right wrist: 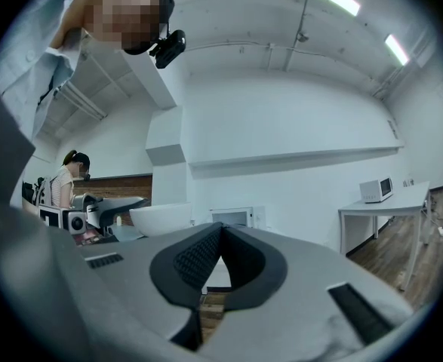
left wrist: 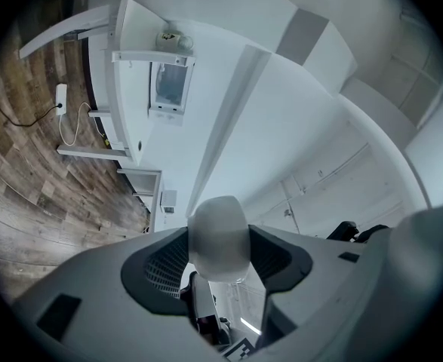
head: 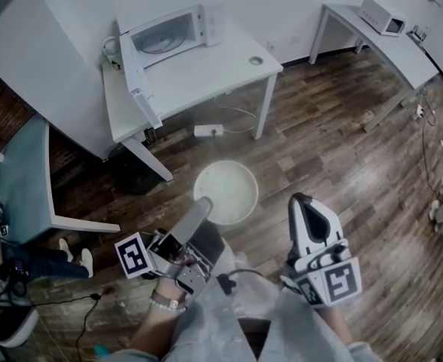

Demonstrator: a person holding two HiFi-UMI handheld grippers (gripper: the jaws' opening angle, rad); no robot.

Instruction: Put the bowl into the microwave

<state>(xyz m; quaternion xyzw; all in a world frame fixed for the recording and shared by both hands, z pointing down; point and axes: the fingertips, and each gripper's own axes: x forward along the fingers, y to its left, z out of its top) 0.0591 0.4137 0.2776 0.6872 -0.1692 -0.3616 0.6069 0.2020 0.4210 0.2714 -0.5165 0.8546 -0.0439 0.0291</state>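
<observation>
A white bowl (head: 227, 191) hangs over the wooden floor, and my left gripper (head: 204, 204) is shut on its near rim. In the left gripper view the bowl's rim (left wrist: 219, 237) sits pinched between the two jaws. The white microwave (head: 168, 32) stands on a white table (head: 206, 78) ahead, its door (head: 136, 70) swung wide open to the left. It also shows far off as a microwave (left wrist: 168, 85) in the left gripper view. My right gripper (head: 301, 200) is shut and empty, to the right of the bowl. Its view shows the bowl (right wrist: 161, 219) at left and the microwave (right wrist: 232, 217) beyond.
A power strip (head: 206, 130) with a cable lies on the floor under the table. A small round object (head: 256, 60) sits at the table's right corner. A second table (head: 387, 40) with a small appliance (head: 381, 15) stands at back right. A teal table (head: 25, 179) is at left.
</observation>
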